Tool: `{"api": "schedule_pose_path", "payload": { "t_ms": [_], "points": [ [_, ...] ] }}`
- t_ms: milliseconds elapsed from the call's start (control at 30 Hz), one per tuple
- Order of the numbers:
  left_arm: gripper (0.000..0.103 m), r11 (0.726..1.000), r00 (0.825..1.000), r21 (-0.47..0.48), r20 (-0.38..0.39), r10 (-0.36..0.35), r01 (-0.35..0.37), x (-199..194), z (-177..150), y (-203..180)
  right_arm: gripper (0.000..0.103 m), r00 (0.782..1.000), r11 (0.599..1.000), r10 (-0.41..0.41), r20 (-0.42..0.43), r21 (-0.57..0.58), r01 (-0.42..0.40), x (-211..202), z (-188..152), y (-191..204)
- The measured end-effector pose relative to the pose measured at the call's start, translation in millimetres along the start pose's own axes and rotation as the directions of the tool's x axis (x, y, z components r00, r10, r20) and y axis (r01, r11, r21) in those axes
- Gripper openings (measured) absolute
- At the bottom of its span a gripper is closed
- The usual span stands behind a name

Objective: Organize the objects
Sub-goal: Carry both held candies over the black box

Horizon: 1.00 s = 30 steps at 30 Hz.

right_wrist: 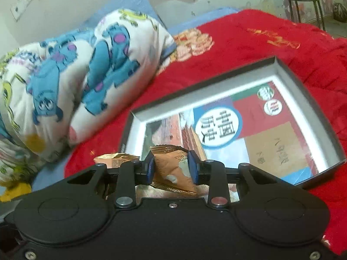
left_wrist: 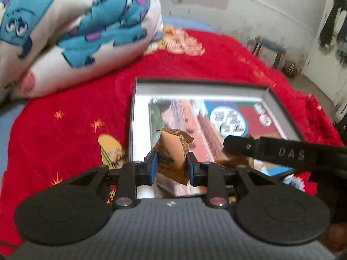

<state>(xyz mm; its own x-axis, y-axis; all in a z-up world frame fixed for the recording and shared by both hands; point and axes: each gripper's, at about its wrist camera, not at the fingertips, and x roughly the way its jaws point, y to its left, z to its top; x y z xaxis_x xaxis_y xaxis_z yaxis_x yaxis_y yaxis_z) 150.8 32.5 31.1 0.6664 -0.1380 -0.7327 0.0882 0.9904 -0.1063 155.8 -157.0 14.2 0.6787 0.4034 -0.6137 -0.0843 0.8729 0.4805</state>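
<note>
The left gripper [left_wrist: 171,164] is seen with its blue-padded fingers [left_wrist: 153,166] narrowed and clamped on a brown snack packet [left_wrist: 172,149], which stands upright between them, crumpled at its top edge, above the near end of the open box [left_wrist: 196,87]; the right gripper [right_wrist: 172,165] is likewise clenched on a second brown packet [right_wrist: 171,169], printed in white and tilted, held over the box's near left corner; a further golden-brown packet edge [right_wrist: 118,158] is seen left of it, perhaps the left gripper's load, though the blur leaves this unsure. The shallow grey-walled box lies on a red blanket [left_wrist: 65,108] over the bed, a printed book cover [right_wrist: 234,127] flat on its floor; a cartoon-print quilt [left_wrist: 71,28] is bundled at the left.
</note>
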Motion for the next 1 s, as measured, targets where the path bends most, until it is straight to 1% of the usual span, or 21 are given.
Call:
{"api": "schedule_pose_path", "payload": {
  "t_ms": [100, 167, 233, 300, 400, 533, 667, 767, 833, 1000],
  "points": [
    [0.033, 0.999, 0.999, -0.041, -0.05, -0.007, 0.005, 13.1, -3.0, -0.5, 0.031, 0.999, 1.0, -0.014, -0.04, 0.019, 0.015, 15.2, -9.2, -7.0],
    [0.033, 1.0, 0.997, -0.028, -0.074, 0.002, -0.005, 17.4, -6.1, -3.3, 0.031, 0.999, 1.0, -0.023, -0.048, 0.018, 0.024, 21.8, -13.2, -8.2],
    [0.033, 1.0, 0.997, 0.002, -0.071, 0.028, -0.028, 16.5, -8.2, -8.2, 0.031, 0.998, 0.999, -0.045, -0.046, -0.001, 0.045, 23.6, -17.4, -7.8],
    [0.034, 0.999, 0.997, 0.018, -0.071, 0.04, -0.039, 14.5, -8.8, -11.4, 0.031, 0.997, 0.998, -0.061, -0.038, -0.019, 0.06, 22.9, -18.6, -5.3],
    [0.034, 0.997, 0.996, 0.041, -0.062, 0.065, -0.062, 11.1, -10.6, -14.1, 0.031, 0.998, 0.998, -0.055, -0.036, -0.021, 0.054, 21.4, -18.9, -5.0],
    [0.034, 0.997, 0.996, 0.033, -0.065, 0.068, -0.066, 9.7, -9.5, -13.1, 0.031, 0.998, 0.998, -0.058, -0.034, -0.026, 0.057, 18.9, -19.4, -4.4],
    [0.035, 0.995, 0.994, 0.046, -0.06, 0.088, -0.085, 11.2, -10.5, -14.9, 0.031, 0.998, 0.998, -0.055, -0.033, -0.025, 0.054, 18.8, -19.7, -3.9],
    [0.035, 0.995, 0.994, 0.048, -0.064, 0.09, -0.087, 13.2, -11.6, -15.3, 0.031, 0.998, 0.999, -0.05, -0.032, -0.023, 0.049, 19.8, -19.8, -2.7],
    [0.038, 0.995, 0.994, 0.043, -0.068, 0.088, -0.085, 14.2, -11.7, -14.3, 0.031, 0.998, 0.998, -0.049, -0.033, -0.03, 0.048, 21.0, -20.8, -1.3],
    [0.038, 0.995, 0.993, 0.031, -0.07, 0.095, -0.093, 15.9, -12.3, -13.0, 0.031, 0.997, 0.997, -0.065, -0.032, -0.049, 0.063, 23.0, -22.9, 2.2]
  ]
}}
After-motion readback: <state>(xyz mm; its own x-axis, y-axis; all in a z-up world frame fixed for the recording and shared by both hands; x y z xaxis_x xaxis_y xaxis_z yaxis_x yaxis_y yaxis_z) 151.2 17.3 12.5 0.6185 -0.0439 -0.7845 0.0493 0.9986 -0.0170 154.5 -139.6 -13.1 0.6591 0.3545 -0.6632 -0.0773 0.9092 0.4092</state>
